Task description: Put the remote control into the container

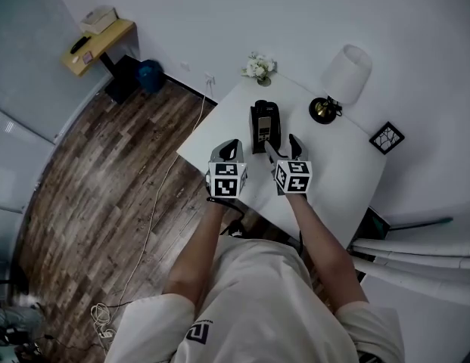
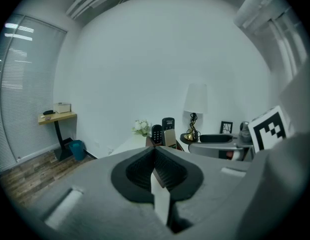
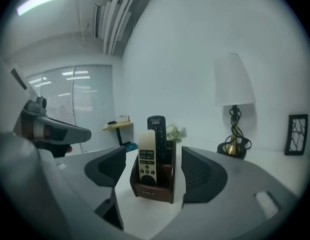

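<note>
Both sets hovered over the tabletop (image 1: 333,174): left tongs (image 1: 231,149) closed tight on nothing, right tongs (image 1: 282,147) spread wide and empty just short of the container (image 3: 151,188), white remote (image 3: 147,155) upright inside, before a black remote (image 3: 156,130).

The white tabletop (image 1: 342,166) carries a dark container (image 1: 265,128) just ahead of the right gripper (image 1: 281,144), white flowers (image 1: 259,67) beyond it at the far corner, a brass-based lamp (image 1: 325,110) ahead to that gripper's right, and a framed picture (image 1: 387,137) farther right
</note>
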A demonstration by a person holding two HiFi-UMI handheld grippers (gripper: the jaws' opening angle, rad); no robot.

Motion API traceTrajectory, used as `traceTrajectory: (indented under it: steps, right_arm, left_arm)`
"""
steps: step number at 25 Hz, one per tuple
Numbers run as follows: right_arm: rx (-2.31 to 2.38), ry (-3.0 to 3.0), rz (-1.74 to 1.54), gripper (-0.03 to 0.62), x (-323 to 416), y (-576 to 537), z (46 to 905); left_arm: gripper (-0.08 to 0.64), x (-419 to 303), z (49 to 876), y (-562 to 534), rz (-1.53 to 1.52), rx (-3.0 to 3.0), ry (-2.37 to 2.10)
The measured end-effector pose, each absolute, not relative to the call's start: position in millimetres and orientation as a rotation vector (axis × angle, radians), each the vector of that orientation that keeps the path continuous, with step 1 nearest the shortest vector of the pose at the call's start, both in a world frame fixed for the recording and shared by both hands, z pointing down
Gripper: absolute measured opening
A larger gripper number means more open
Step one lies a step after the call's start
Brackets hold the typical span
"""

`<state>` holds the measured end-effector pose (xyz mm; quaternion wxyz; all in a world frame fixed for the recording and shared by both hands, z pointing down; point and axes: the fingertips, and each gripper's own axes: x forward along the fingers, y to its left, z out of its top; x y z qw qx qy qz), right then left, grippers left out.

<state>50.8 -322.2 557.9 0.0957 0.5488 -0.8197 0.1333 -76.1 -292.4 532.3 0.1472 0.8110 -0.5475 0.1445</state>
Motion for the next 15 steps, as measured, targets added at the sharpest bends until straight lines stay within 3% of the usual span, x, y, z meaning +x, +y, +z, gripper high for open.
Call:
traceTrajectory:
  steps: [15]
  right_arm:
    - [1.623,-2.513,0.424,0.227,83.4,-256.4,490.1]
  left_arm:
    - [0.006,-24.5,514.9,-241.1,0.459,2.366,-1.588]
